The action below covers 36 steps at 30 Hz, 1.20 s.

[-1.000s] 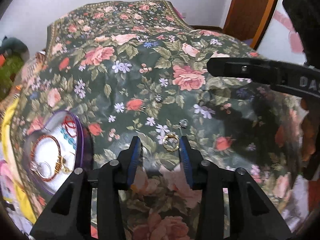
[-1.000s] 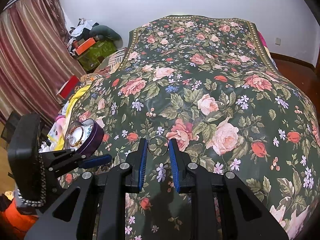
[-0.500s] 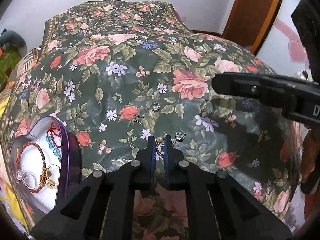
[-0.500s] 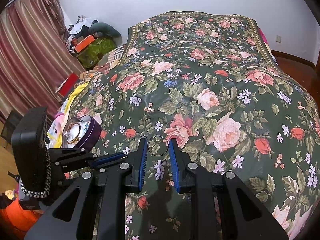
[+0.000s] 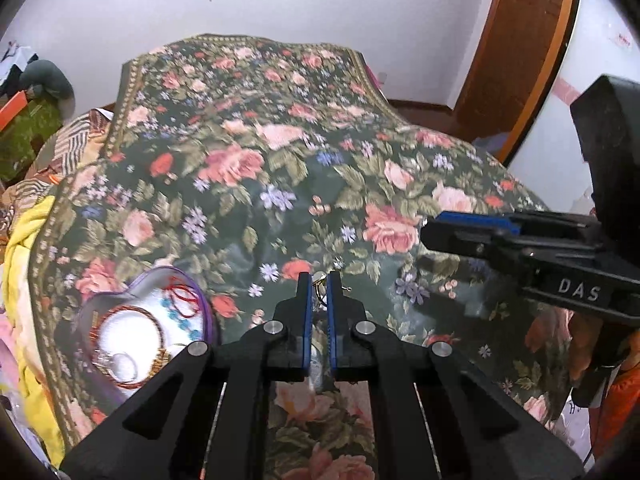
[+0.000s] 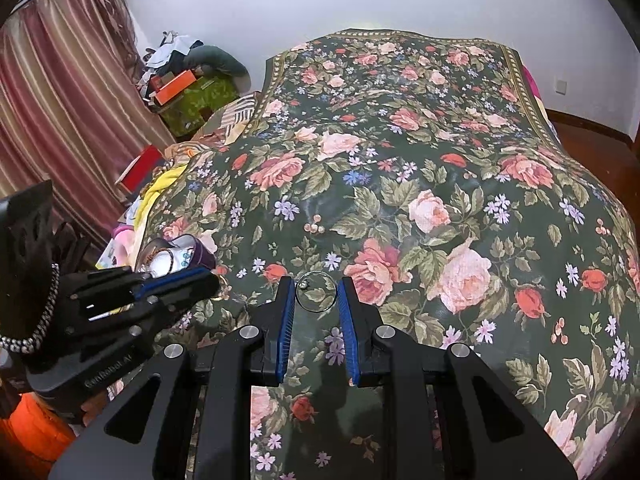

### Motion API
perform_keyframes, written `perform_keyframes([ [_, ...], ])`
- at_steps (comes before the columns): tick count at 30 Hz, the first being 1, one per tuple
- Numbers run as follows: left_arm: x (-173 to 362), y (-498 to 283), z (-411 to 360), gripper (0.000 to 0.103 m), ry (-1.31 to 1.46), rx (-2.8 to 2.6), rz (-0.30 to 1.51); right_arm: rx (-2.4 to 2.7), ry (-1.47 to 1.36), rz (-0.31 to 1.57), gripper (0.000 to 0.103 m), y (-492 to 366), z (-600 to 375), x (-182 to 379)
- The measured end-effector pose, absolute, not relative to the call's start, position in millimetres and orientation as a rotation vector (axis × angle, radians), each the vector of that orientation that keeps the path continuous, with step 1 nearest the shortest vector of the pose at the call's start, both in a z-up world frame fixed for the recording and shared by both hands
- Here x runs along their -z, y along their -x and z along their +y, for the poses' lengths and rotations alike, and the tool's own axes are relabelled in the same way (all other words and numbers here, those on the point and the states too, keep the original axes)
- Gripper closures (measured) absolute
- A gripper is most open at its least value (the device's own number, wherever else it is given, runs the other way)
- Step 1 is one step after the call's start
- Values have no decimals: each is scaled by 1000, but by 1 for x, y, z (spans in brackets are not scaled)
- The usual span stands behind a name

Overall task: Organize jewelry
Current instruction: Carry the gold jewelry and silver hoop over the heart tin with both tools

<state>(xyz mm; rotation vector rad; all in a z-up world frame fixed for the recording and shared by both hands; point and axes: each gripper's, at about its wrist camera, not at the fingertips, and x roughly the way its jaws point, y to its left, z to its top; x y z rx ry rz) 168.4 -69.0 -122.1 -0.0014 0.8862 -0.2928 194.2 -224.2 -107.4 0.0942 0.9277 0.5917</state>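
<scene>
Reading "DAS" in white letters on the right gripper [image 5: 430,232] body in the left wrist view; faint lettering on the left gripper [image 6: 212,278] body in the right wrist view is not legible. The left gripper [image 5: 319,280] is clenched on a small gold ring [image 5: 319,285], mostly hidden between its blue pads. The right gripper [image 6: 316,290] grasps a thin silver ring [image 6: 316,291] at its fingertips. The heart-shaped purple box [image 5: 208,312], holding bracelets, sits on the floral bedspread [image 5: 280,160] left of the left gripper, partly cut off by it.
</scene>
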Motion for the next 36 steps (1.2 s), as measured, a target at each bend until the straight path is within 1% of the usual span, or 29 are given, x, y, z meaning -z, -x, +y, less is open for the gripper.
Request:
perform_keyframes([
  [7,107,-160,-56,98,18,281,846,-604,-77,918,83,-190,-214,101],
  [14,108,-151,-55,98,23,343,869,-613,-65,919,83,-185,-207,101],
  [18,120,-144,-73,98,-63,357,896,-613,-68,925,83,-184,-206,104],
  [25,156,-147,-90,98,-195,307,993,-606,-75,925,83,-183,-211,104],
  [30,163,-148,-89,98,-281,195,964,-605,-83,931,83,-184,-213,107],
  [36,153,-146,-81,98,-298,119,898,-613,-80,937,83,-184,-209,109],
])
